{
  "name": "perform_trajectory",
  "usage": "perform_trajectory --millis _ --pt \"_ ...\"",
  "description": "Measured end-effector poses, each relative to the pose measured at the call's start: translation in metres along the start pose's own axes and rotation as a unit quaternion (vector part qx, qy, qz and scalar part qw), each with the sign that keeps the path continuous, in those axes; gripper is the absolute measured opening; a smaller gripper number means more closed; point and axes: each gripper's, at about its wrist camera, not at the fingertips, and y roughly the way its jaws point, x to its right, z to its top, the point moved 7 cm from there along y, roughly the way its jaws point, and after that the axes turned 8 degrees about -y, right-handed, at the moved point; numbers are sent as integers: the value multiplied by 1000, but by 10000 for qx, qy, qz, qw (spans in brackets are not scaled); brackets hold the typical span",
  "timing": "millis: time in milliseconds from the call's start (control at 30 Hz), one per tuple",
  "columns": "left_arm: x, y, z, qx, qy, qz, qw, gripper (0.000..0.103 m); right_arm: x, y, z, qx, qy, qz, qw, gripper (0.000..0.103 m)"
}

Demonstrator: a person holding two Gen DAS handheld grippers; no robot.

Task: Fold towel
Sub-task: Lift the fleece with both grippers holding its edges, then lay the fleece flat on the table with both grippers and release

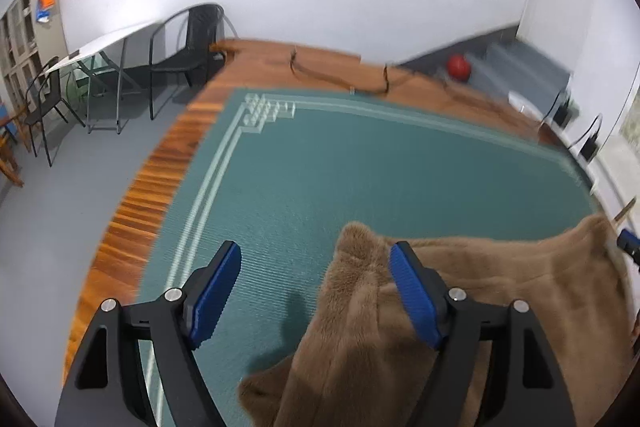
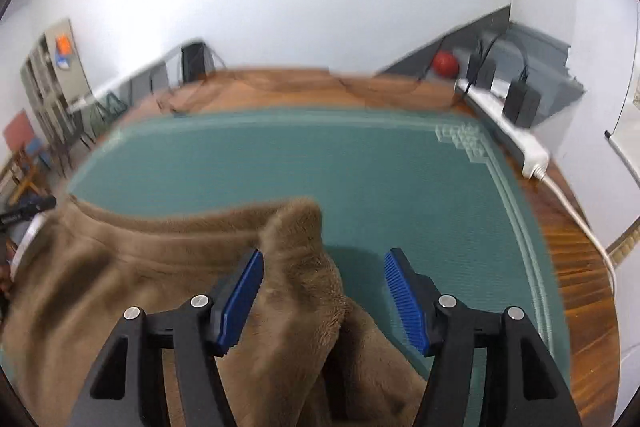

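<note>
A brown plush towel (image 1: 460,307) lies bunched on a green mat (image 1: 320,167) that covers a wooden table (image 1: 168,155). My left gripper (image 1: 316,249) hangs open over the towel's left corner. That raised corner leans against the right blue pad (image 1: 412,295), while the left pad stands free over the mat. In the right wrist view the towel (image 2: 120,287) spreads to the left. My right gripper (image 2: 325,255) is open too. The towel's right corner stands between its jaws, touching the left pad (image 2: 240,303), with a gap to the right pad.
A white power strip (image 2: 516,135) with black adapters lies along the table's right edge. Thin cables (image 1: 340,79) run along the far edge. Beyond the table are black chairs (image 1: 180,55), a glass table (image 1: 104,47) and a red ball (image 1: 458,66) on the floor.
</note>
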Motion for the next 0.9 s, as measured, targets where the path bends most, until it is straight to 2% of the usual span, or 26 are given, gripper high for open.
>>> perform_trajectory --millis 67,167,267,333,433,467,500,533,600,667,800,900 --pt "8 -14 0 61 109 -131 9998 83 -11 -15 5 91 -101 171 9998 68" --pt "31 -13 -9 -138 469 -334 9982 85 -37 -15 8 -29 -390 448 9982 70" --pt "52 8 -20 -450 828 -341 9950 85 -63 5 9 -325 -577 798 9946 70" --pt "52 27 -27 -637 921 -142 9936 85 -73 23 5 -577 -679 841 9925 70" --pt "38 54 -37 -929 698 -6 9932 87 -75 49 -6 -956 -710 777 9898 70" --pt "31 60 -38 -999 511 -85 9937 96 -72 59 -12 -1105 -692 776 9884 70" --pt "24 63 -38 -1031 303 -156 9941 100 -69 69 -18 -1264 -666 810 9864 72" --pt "21 65 -38 -1056 214 -222 9939 100 -68 74 -21 -1312 -681 851 9853 78" --pt "15 67 -37 -1105 53 -353 9932 100 -71 77 -24 -1270 -764 941 9845 84" --pt "19 65 -39 -1061 186 -235 9939 101 -77 80 -26 -1290 -1030 784 9832 89" --pt "24 61 -39 -961 396 -9 9946 101 -84 79 -28 -1212 -1222 566 9834 90" --pt "21 36 -39 -798 382 -26 9961 101 -77 60 -25 -977 -1054 608 9878 90"
